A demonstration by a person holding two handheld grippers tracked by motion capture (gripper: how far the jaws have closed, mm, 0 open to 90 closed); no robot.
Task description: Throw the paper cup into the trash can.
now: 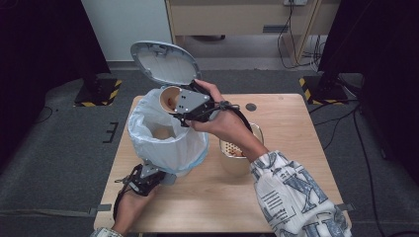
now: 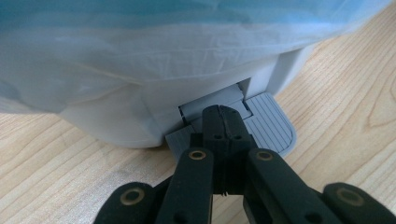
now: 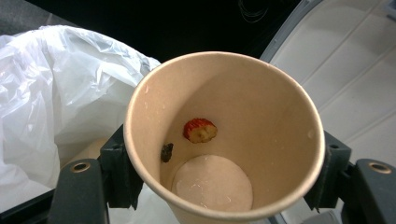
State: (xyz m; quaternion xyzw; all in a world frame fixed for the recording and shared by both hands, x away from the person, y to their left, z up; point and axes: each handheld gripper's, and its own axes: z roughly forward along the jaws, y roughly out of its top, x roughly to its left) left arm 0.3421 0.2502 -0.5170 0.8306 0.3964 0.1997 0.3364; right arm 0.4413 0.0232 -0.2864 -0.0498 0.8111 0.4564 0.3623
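A white pedal bin point(image 1: 168, 148) lined with a white bag point(image 3: 56, 93) stands on the wooden table point(image 1: 286, 128), its lid point(image 1: 165, 61) raised. My left gripper point(image 2: 222, 114) is shut, with its tips resting on the grey pedal point(image 2: 271, 126) at the bin's base. My right gripper point(image 3: 224, 163) is shut on a brown paper cup point(image 3: 261, 107), held tilted over the bin's mouth. Inside the cup, a red strawberry piece point(image 3: 200, 130) and a small dark bit point(image 3: 166, 152) stick to the wall. In the high view, the cup point(image 1: 169, 98) is at the bin's far rim.
A second paper cup point(image 1: 237, 155) stands on the table just right of the bin, under my right forearm. Something tan point(image 1: 160, 132) lies inside the bag. Black stands with striped bases point(image 1: 99, 94) flank the table's far side.
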